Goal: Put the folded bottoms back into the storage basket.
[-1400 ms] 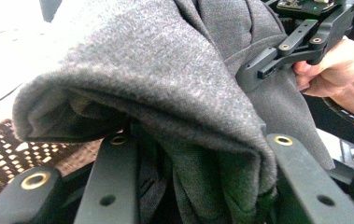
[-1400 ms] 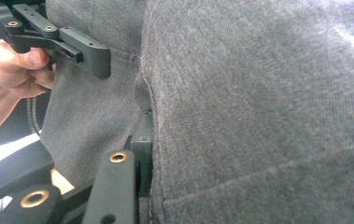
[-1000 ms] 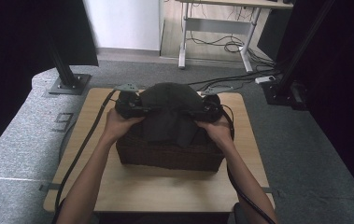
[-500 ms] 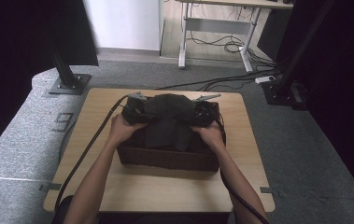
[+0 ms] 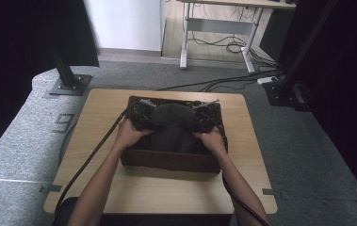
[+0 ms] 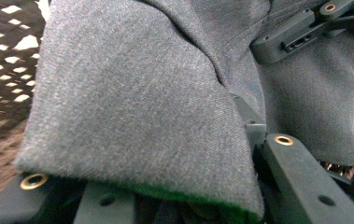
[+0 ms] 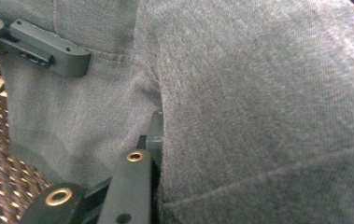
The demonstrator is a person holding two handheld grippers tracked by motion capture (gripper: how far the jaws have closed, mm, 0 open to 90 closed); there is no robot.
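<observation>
cloth (image 5: 172, 125) in basket (image 5: 166, 160) | basket on table (image 5: 91, 117), centre | grippers flank cloth

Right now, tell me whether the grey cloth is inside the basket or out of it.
Inside. The high view shows the grey cloth within the dark woven basket, bunched rather than flat, with the left gripper and right gripper clamped on its sides.

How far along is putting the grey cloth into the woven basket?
Mostly done: the folded grey cloth already sits low inside the woven basket. In hand: both the left tongs and right tongs grip its ends. Left: let go and lift both hands clear.
</observation>
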